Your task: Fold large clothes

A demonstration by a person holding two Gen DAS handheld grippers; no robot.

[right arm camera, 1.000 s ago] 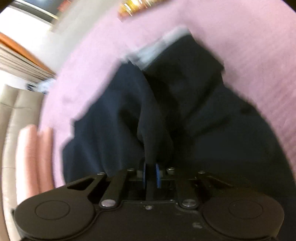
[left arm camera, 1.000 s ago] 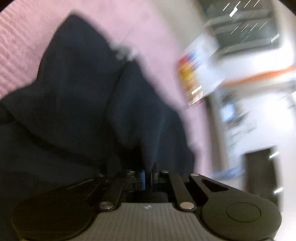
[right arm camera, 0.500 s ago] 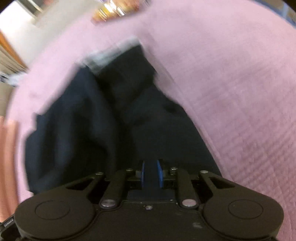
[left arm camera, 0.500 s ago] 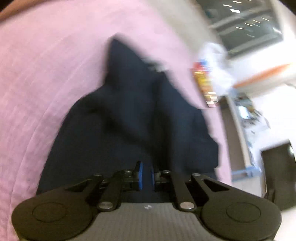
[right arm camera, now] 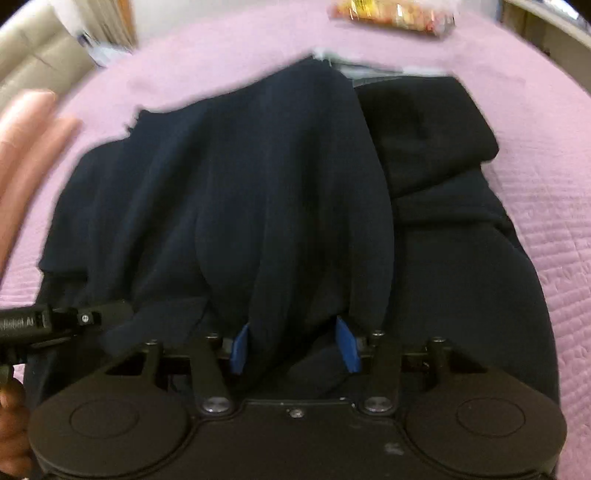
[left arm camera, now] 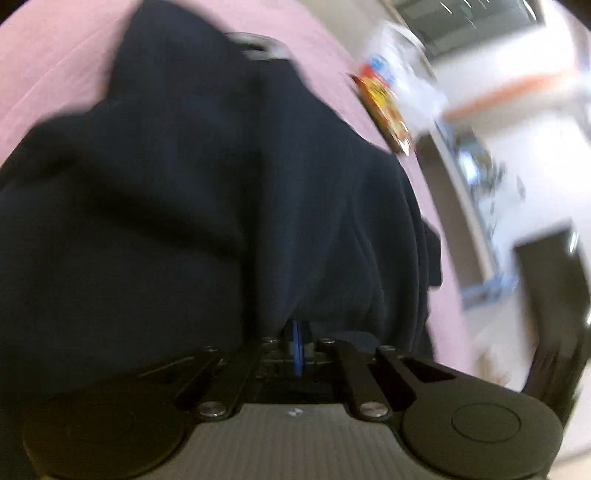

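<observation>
left to right: our left gripper (left arm camera: 297, 341) stays pinched on the navy garment (right arm camera: 236, 206) on the pink bedspread (right arm camera: 546, 192); our right gripper (right arm camera: 293, 345) has just been opening, cloth loose between; the one-sided hold could skew the fold.

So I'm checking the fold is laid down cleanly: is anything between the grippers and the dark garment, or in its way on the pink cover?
Nothing visible. The left gripper is shut on the dark garment; the right gripper has just been opening, with cloth between its pads. The snack packet lies apart on the pink cover.
</observation>
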